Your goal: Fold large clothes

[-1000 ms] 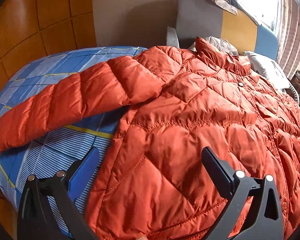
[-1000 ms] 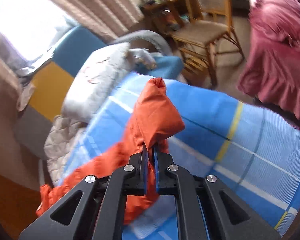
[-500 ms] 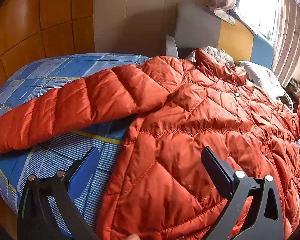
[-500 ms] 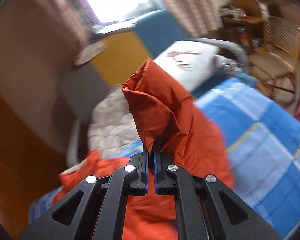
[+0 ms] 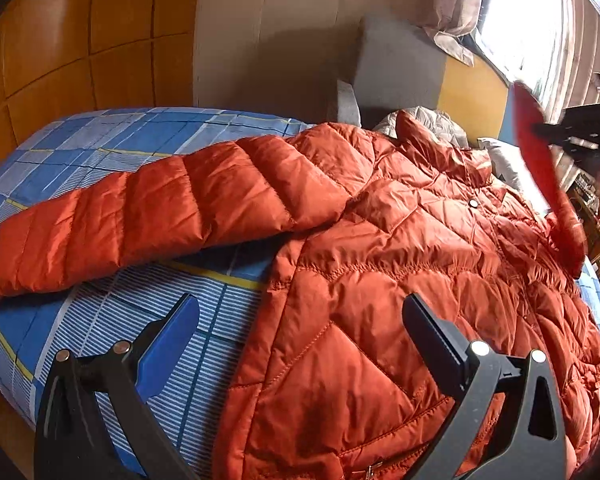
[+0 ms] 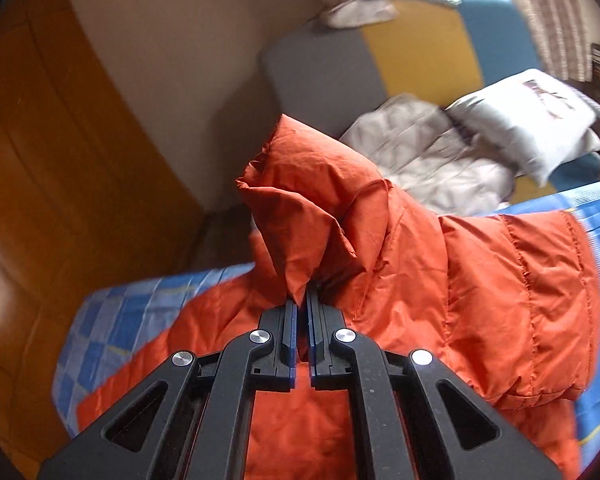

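Note:
An orange quilted puffer jacket (image 5: 400, 280) lies spread on a blue checked bed (image 5: 100, 148), its near sleeve (image 5: 148, 208) stretched out to the left. My left gripper (image 5: 300, 320) is open and empty, hovering above the jacket's lower edge. My right gripper (image 6: 302, 304) is shut on the cuff of the other sleeve (image 6: 312, 208) and holds it lifted above the jacket body. That raised sleeve (image 5: 540, 160) shows at the right of the left wrist view.
A white pillow (image 6: 532, 120) and a pale quilted blanket (image 6: 428, 156) lie at the head of the bed, against a grey, yellow and blue headboard (image 6: 420, 48). Orange wood panelling (image 5: 60, 40) lines the wall to the left. A bright window (image 5: 532, 20) is behind.
My right gripper has swung the held sleeve up and across toward the jacket body. The raised sleeve now enters the left wrist view. My left gripper has drawn back slightly, still open.

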`<state>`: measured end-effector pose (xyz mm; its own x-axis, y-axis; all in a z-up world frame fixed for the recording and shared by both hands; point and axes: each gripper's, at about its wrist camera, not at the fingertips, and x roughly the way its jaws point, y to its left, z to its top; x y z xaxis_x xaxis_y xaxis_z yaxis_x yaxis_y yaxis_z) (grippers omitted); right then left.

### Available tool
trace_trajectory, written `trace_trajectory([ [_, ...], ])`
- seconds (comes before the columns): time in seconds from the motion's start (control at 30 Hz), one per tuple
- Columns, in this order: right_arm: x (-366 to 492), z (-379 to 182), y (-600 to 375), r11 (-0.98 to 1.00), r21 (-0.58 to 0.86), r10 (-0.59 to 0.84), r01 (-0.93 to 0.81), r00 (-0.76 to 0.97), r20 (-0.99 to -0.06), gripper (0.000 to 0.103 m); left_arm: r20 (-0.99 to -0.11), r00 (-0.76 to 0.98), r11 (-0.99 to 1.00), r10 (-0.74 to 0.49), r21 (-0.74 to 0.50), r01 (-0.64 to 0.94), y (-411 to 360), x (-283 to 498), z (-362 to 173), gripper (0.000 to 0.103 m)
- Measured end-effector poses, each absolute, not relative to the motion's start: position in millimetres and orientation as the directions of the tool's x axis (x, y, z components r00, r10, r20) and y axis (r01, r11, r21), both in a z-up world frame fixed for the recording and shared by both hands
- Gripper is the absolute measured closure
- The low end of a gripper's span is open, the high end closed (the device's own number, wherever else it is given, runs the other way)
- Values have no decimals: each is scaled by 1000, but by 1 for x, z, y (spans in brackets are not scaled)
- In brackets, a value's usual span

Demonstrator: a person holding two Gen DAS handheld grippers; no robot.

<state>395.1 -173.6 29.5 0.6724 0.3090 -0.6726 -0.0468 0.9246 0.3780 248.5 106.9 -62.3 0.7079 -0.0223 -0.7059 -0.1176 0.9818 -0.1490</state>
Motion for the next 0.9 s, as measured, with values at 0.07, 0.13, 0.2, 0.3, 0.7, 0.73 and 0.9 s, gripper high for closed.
trace_trajectory([
  [0.07, 398, 20, -153, 927, 368, 323, -71, 649, -689, 99, -701, 713, 981, -24, -155, -119, 109, 248, -61, 2],
  [0.13, 398, 12, -131, 928, 360, 340, -97, 617, -710, 99, -698, 715, 980, -26, -158, -119, 111, 248, -60, 2],
  [0.2, 394, 5, -110, 928, 352, 352, -120, 590, -727, 99, -699, 715, 979, -27, -161, -121, 112, 248, -61, 2],
  [0.3, 390, -7, -92, 932, 336, 354, -139, 553, -754, 99, -699, 714, 978, -28, -166, -124, 113, 247, -61, 2],
  [0.7, 372, -31, -86, 925, 347, 377, -158, 514, -771, 37, -696, 718, 978, -24, -164, -127, 108, 246, -59, 2],
  [0.73, 371, -31, -88, 921, 358, 385, -155, 507, -771, 37, -695, 718, 979, -22, -161, -126, 107, 246, -58, 2],
  [0.9, 351, -25, -136, 915, 390, 382, -106, 545, -747, 29, -690, 723, 980, -27, -160, -116, 100, 243, -54, 2],
])
